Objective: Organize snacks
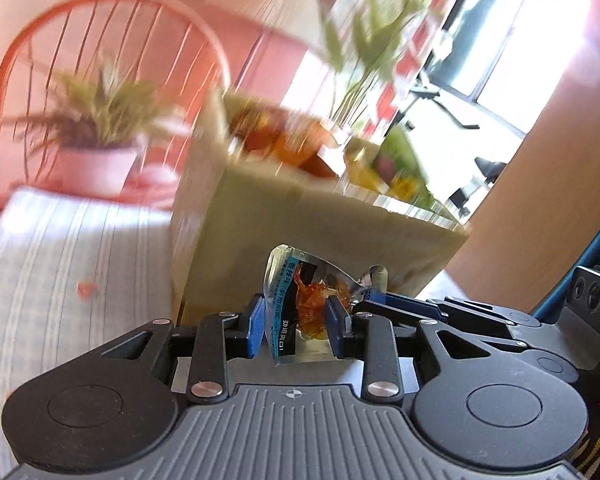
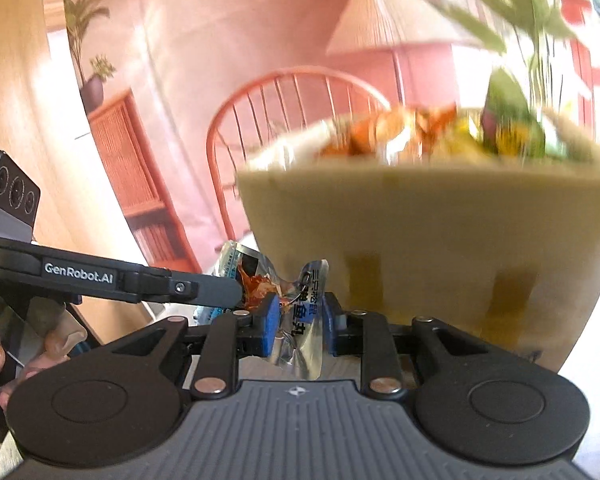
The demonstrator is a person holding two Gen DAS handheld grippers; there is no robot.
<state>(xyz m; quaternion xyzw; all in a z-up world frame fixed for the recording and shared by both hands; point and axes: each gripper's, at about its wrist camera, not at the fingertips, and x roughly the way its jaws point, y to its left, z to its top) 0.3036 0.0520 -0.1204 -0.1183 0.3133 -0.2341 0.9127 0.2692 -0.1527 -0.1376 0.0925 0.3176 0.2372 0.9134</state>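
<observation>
My left gripper (image 1: pixel 296 320) is shut on a small clear snack packet (image 1: pixel 304 300) with blue print and an orange piece inside. My right gripper (image 2: pixel 300 320) is shut on a silvery snack packet (image 2: pixel 306 316) with blue characters. The left gripper's arm (image 2: pixel 140 278) reaches in from the left of the right wrist view, its packet (image 2: pixel 252 276) beside mine. A beige box (image 1: pixel 300 216) full of colourful snacks stands just beyond both grippers; it also fills the right wrist view (image 2: pixel 440 224). Both views are blurred by motion.
The box sits on a striped white cloth (image 1: pixel 60 264). A red wire chair (image 1: pixel 100 40) and a potted plant (image 1: pixel 96 148) stand behind, with a floor lamp (image 2: pixel 392 20) and green leaves (image 2: pixel 528 4). A wooden panel (image 1: pixel 548 200) is at the right.
</observation>
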